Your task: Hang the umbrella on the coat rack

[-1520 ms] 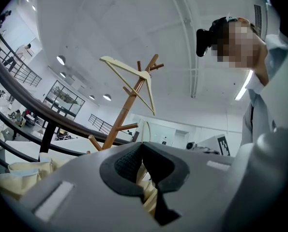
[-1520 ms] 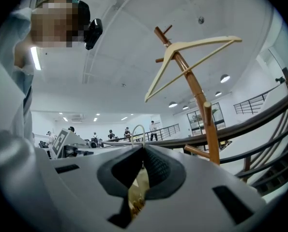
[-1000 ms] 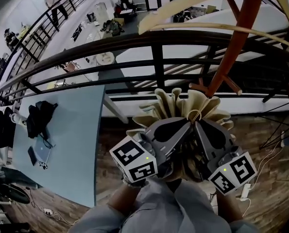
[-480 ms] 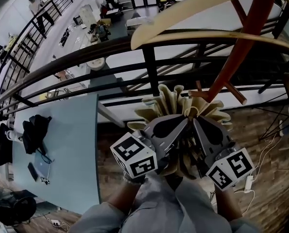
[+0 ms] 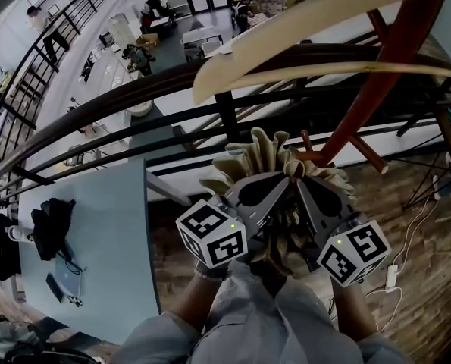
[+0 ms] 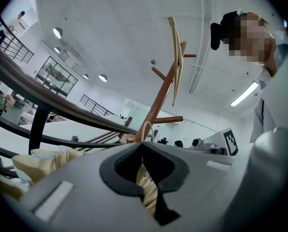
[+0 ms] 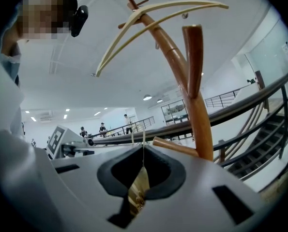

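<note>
A folded beige umbrella (image 5: 263,154) points upward between both grippers in the head view. My left gripper (image 5: 280,188) and right gripper (image 5: 301,186) are both shut on its pleated fabric (image 6: 148,190), side by side. A thin loop strap (image 7: 138,138) rises from the umbrella's tip just beyond the jaws. The brown wooden coat rack (image 5: 380,74) stands close ahead and to the right. One short peg (image 7: 175,148) lies right beside the strap, and another peg (image 7: 193,57) points upward above it. The rack's pole (image 6: 160,98) also rises past the left jaws.
Pale curved hanger arms (image 5: 308,29) cross the rack's top. A dark metal railing (image 5: 172,89) runs just beyond the umbrella, with a lower floor behind it. A pale blue table (image 5: 96,233) is at left, and cables with a power strip (image 5: 392,279) lie on the wood floor at right.
Both grippers and the umbrella have edged closer to the rack, whose pole and pegs look larger. The grip on the umbrella is unchanged.
</note>
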